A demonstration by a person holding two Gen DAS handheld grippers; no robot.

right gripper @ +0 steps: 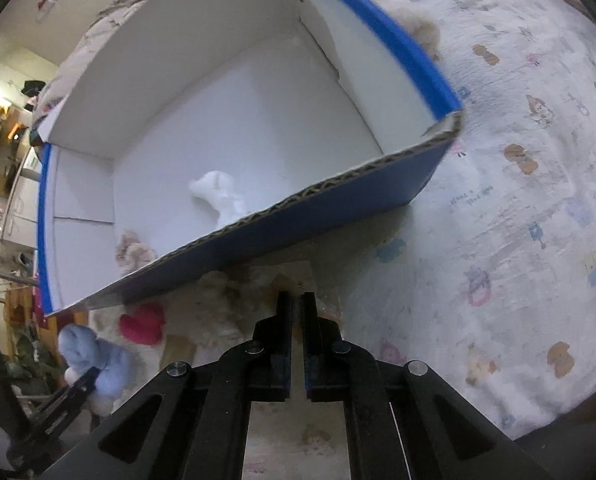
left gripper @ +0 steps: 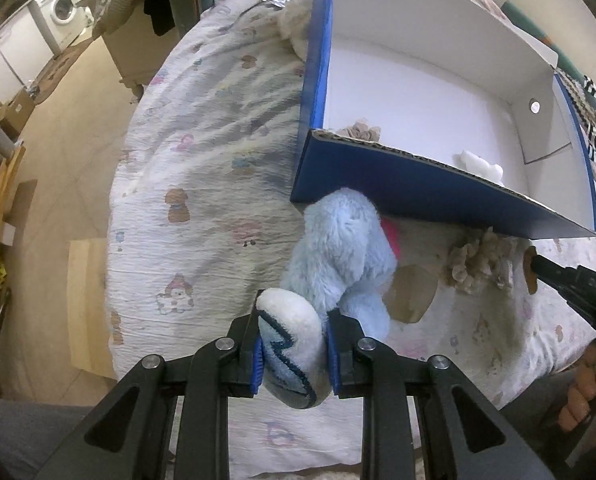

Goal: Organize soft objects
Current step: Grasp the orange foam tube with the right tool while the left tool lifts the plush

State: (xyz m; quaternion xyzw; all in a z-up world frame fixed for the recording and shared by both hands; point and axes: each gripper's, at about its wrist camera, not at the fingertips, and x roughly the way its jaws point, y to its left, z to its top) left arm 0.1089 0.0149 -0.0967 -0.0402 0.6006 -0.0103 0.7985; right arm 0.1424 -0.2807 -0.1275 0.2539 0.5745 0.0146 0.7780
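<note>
Left wrist view: the left gripper (left gripper: 293, 354) pinches the blue toy's (left gripper: 338, 256) white foot at bottom centre, ready to lift it into the box (left gripper: 418, 184); the right gripper (right gripper: 295, 340) is almost closed, holding nothing

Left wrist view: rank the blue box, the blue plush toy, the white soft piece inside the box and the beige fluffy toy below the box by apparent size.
1. blue box, by far the largest.
2. blue plush toy, though it is nearest the camera, held in the left gripper jaws, which inflates it.
3. beige fluffy toy.
4. white soft piece, partly hidden by the box wall, so unsure against the beige one.
</note>
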